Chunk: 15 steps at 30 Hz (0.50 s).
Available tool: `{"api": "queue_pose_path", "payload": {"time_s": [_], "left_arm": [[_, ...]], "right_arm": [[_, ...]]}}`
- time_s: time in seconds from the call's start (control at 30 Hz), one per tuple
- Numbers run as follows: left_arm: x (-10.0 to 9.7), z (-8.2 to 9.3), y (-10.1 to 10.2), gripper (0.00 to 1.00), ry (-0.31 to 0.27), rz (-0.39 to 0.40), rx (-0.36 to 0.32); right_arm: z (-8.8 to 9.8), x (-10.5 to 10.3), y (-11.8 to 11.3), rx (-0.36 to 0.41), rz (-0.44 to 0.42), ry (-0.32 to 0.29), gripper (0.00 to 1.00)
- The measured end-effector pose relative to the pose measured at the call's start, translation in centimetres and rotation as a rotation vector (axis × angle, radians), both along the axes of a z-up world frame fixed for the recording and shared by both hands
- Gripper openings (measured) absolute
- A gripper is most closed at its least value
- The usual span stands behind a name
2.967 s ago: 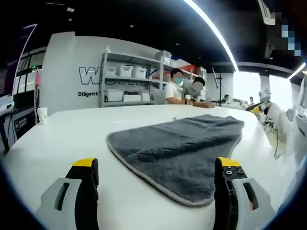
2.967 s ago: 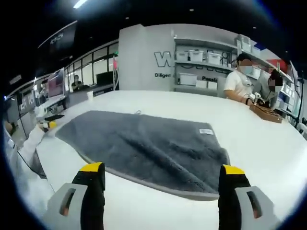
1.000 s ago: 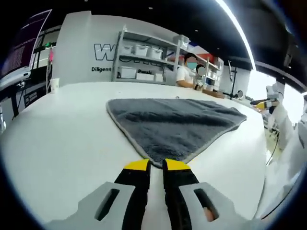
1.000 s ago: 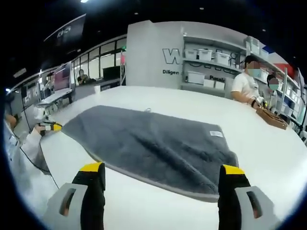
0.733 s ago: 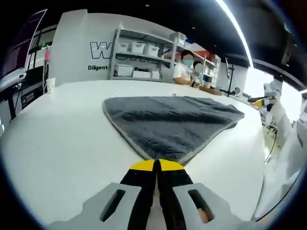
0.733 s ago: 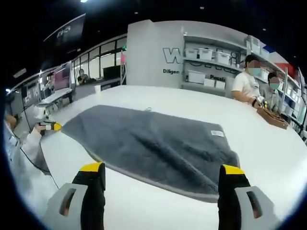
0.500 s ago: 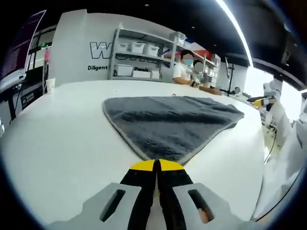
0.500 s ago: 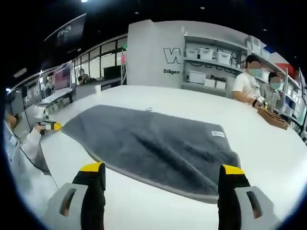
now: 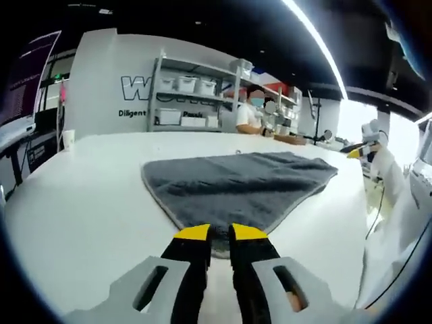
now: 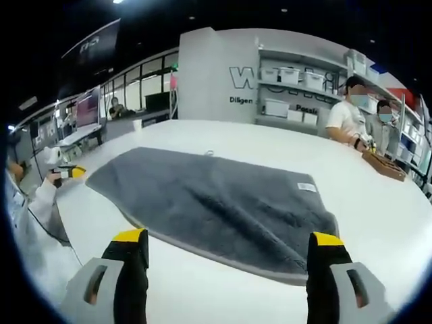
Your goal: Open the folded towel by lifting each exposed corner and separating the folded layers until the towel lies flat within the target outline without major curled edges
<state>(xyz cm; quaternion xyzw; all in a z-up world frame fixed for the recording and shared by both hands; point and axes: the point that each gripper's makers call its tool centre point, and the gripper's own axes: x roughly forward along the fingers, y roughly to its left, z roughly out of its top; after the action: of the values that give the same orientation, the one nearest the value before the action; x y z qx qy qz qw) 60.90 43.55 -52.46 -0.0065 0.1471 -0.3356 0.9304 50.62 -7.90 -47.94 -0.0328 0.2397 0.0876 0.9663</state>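
Note:
A dark grey towel (image 9: pixel 236 182) lies spread on the white table (image 9: pixel 81 196), with its near corner pointing at my left gripper (image 9: pixel 220 233). The jaws stand a narrow gap apart, and the towel's corner sits in that gap. In the right gripper view the same towel (image 10: pixel 216 202) stretches across the table, with a small white label (image 10: pixel 307 187) near its far right edge. My right gripper (image 10: pixel 229 237) is wide open just short of the towel's long near edge. The left gripper (image 10: pixel 67 173) shows small at the towel's far left corner. The right gripper (image 9: pixel 356 152) shows beyond the towel's right end.
A paper cup (image 9: pixel 67 140) stands at the table's far left. Shelves with bins (image 9: pixel 189 101) line the back wall. Two people (image 10: pixel 347 115) work at the table's far end beside a wooden tray (image 10: pixel 378 160). A white sleeve (image 9: pixel 398 223) fills the right side.
The left jaws closed completely at the towel's corner, and now stand slightly apart with the corner between them. The left view has shifted. The right gripper has stayed open and still.

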Motion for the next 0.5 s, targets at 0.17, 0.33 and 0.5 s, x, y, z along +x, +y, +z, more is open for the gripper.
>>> {"api": "queue_pose_path", "payload": {"time_s": [0.17, 0.33, 0.5], "left_arm": [[-0.1, 1.2, 0.2, 0.32, -0.032, 0.016, 0.023], [-0.4, 2.5, 0.0, 0.44, -0.054, 0.024, 0.001], [-0.5, 3.2, -0.1, 0.59, -0.065, 0.038, 0.003]], "right_arm": [[-0.1, 0.0, 0.0, 0.001, 0.001, 0.002, 0.99], [-0.1, 0.0, 0.0, 0.001, 0.001, 0.002, 0.99], [-0.1, 0.0, 0.1, 0.000, 0.002, 0.003, 0.99]]}}
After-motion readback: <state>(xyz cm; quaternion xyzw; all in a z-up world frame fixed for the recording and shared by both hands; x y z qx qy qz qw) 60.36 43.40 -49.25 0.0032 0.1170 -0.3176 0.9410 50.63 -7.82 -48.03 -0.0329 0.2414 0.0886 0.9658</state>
